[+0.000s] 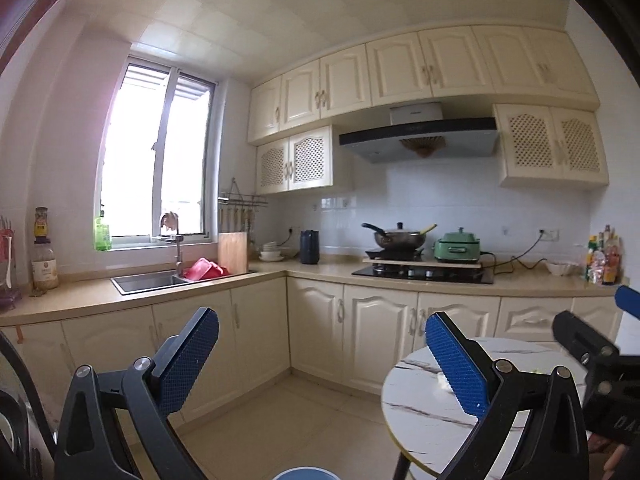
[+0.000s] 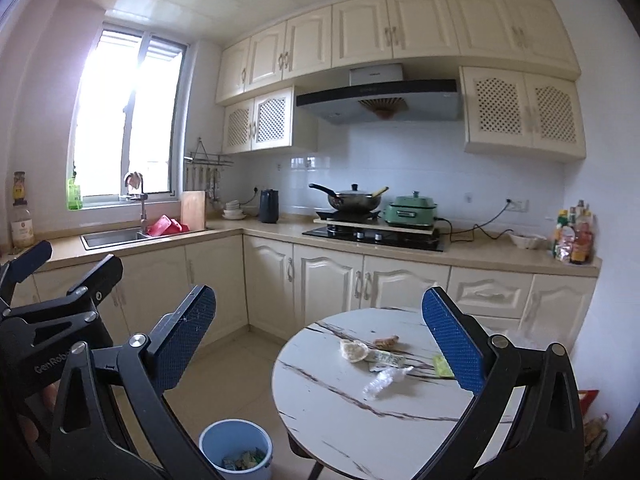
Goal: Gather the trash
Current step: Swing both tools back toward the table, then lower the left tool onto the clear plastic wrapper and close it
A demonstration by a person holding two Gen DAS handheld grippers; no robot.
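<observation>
A round white marble table [image 2: 340, 412] holds several pieces of trash: a pale peel [image 2: 354, 350], a brown scrap [image 2: 387, 341], a yellow-green wrapper [image 2: 385, 359], a crumpled clear plastic piece [image 2: 382, 382] and a green packet [image 2: 442, 365]. A light blue bin [image 2: 236, 450] with wrappers inside stands on the floor left of the table; its rim shows in the left wrist view [image 1: 306, 473]. My right gripper [image 2: 320, 344] is open and empty, above the table's near side. My left gripper [image 1: 322, 364] is open and empty, left of the table [image 1: 420, 400].
Cream cabinets and a counter [image 2: 480, 250] run along the back with a sink [image 2: 112, 237], a stove with a wok [image 2: 354, 197], a green cooker [image 2: 410, 211] and bottles [image 2: 574, 238]. The tiled floor [image 2: 224, 380] lies between table and cabinets.
</observation>
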